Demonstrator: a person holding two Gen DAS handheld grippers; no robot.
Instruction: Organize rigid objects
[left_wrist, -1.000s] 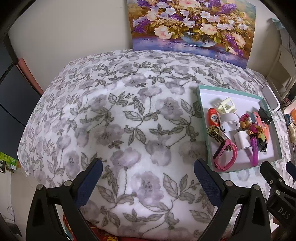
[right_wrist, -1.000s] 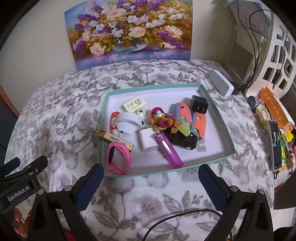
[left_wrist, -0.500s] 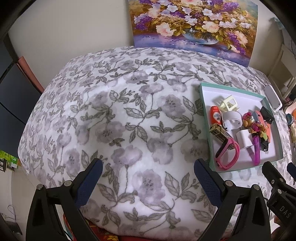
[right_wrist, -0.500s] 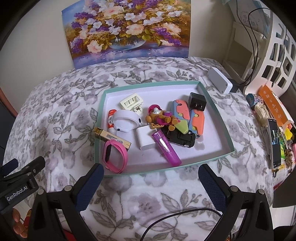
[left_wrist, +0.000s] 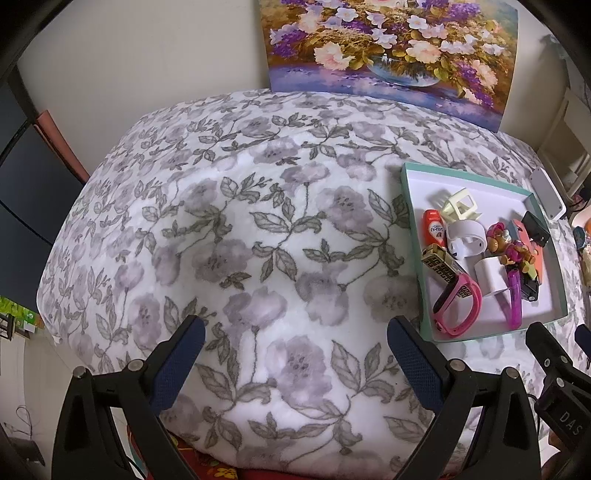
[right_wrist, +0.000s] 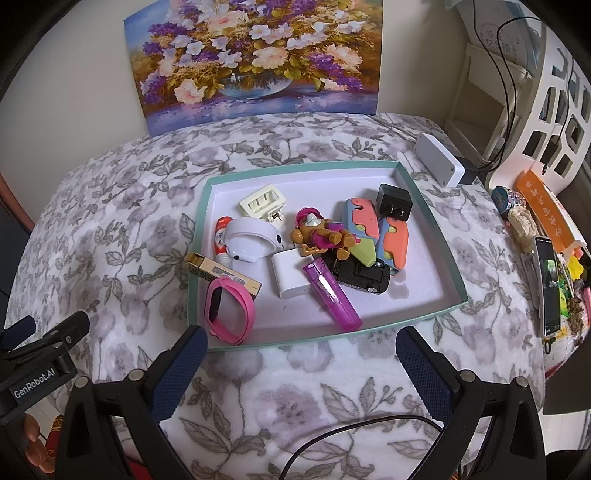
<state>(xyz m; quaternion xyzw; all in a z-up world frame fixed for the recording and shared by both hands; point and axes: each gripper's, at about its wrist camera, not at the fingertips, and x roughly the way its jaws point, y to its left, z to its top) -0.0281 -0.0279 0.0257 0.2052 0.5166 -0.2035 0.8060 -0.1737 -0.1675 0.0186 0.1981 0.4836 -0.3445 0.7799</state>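
Observation:
A teal-rimmed white tray (right_wrist: 436, 236) (left_wrist: 406, 192) lies on a floral blanket and holds several small objects. Among them are a pink wristband (right_wrist: 231, 312) (left_wrist: 458, 306), a purple lighter (right_wrist: 332, 293), a white charger block (right_wrist: 290, 277), a brown toy figure (right_wrist: 321, 236), a black toy car (right_wrist: 364, 275), a black plug (right_wrist: 394, 202), a cream clip (right_wrist: 263, 201) and a gold box (right_wrist: 221, 273). My right gripper (right_wrist: 301, 363) stands open just in front of the tray's near rim, holding nothing. My left gripper (left_wrist: 295, 349) is open over bare blanket, left of the tray.
A flower painting (right_wrist: 255, 55) leans on the wall behind the blanket. A white box (right_wrist: 439, 164) lies beyond the tray's far right corner. A phone (right_wrist: 548, 284), an orange box (right_wrist: 546, 206) and clutter crowd the right edge. A black cable (right_wrist: 354, 432) crosses the blanket near my right gripper.
Both views have shifted slightly, with the tray sitting a little lower and nearer in each. Nothing was taken hold of or let go.

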